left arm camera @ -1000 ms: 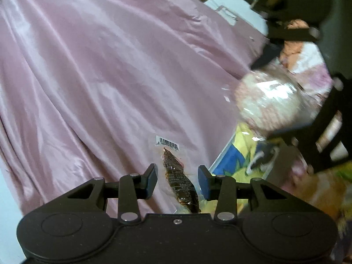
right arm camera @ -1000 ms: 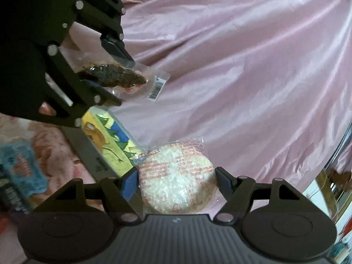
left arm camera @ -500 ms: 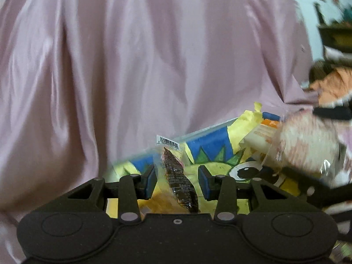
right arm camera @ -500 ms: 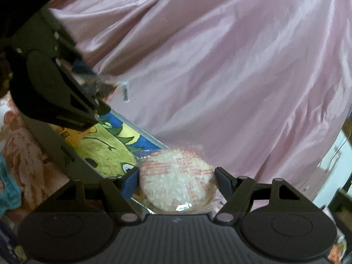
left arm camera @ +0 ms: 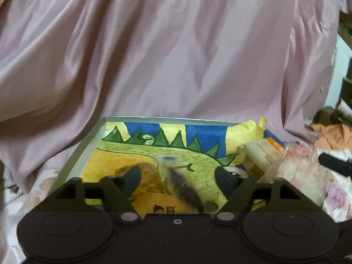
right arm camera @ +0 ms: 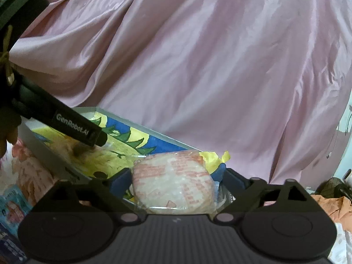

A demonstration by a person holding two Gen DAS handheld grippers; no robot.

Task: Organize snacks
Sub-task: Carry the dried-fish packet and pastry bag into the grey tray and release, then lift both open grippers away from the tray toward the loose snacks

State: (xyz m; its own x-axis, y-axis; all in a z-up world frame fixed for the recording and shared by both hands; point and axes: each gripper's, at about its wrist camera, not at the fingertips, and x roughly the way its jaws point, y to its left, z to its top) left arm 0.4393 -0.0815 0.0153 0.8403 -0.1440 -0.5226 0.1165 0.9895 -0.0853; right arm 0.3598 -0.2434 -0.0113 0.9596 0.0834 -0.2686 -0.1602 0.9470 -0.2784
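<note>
The dark snack packet (left arm camera: 184, 189) lies blurred between the left tongs (left arm camera: 178, 177), whose jaws are opening and stand clear of it, above the painted tray (left arm camera: 88, 145). The round rice cake (right arm camera: 173, 181) sits between the right tongs (right arm camera: 176, 182), also opening, pads apart from its wrapper, over the tray's edge.

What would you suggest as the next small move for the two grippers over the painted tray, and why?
Probably draw both back. The left gripper is opening, the dark snack packet loose between its jaws above the tray. The right gripper is opening too, the round rice cake between its fingers at the tray's edge.
</note>
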